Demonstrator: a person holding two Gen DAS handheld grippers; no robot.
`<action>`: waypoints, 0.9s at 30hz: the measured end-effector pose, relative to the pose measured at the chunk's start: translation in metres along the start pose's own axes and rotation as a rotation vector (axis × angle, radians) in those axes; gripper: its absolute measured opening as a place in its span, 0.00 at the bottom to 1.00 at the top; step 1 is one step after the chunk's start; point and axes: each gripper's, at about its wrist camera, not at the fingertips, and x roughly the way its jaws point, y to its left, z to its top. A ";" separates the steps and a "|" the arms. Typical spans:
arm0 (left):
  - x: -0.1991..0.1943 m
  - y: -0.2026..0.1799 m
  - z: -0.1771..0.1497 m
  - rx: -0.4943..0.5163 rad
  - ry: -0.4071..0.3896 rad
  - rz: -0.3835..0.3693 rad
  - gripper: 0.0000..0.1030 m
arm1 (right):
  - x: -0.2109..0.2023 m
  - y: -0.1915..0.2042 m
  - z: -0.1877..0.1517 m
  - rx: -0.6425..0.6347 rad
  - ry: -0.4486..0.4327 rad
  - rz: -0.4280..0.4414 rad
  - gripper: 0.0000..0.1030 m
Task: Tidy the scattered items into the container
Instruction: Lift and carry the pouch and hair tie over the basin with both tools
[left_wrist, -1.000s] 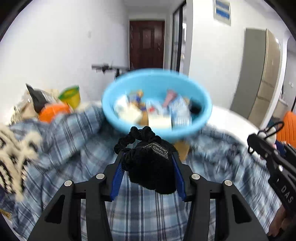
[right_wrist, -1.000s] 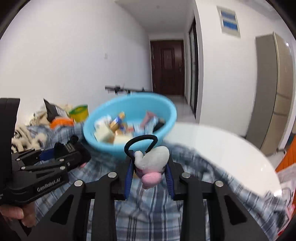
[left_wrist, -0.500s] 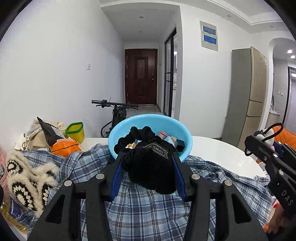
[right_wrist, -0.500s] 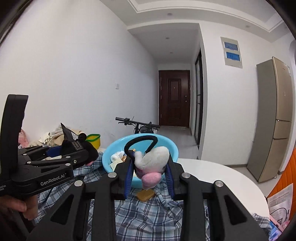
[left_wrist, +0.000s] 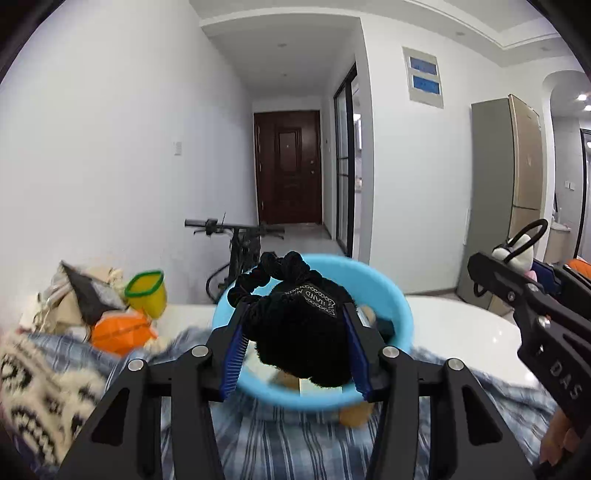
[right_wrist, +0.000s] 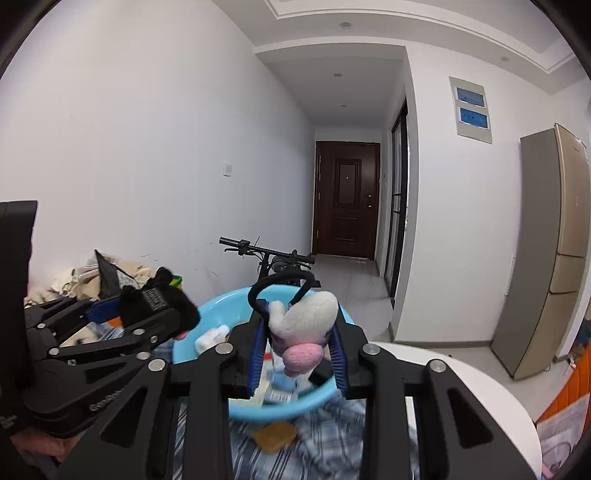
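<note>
Meanwhile, the left gripper clamps a black scrunchie while the right gripper grips a white-and-pink plush hair tie; both hang before the light-blue basin of small items resting on blue plaid cloth.
</note>
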 end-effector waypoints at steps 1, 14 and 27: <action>0.014 0.001 0.005 -0.002 -0.001 0.001 0.49 | 0.012 -0.002 0.004 0.000 0.001 0.000 0.28; 0.181 0.034 0.069 -0.098 0.011 -0.044 0.49 | 0.169 -0.034 0.045 0.092 0.066 0.018 0.28; 0.201 0.044 0.074 -0.102 0.066 0.005 0.49 | 0.207 -0.045 0.054 0.086 0.130 -0.008 0.28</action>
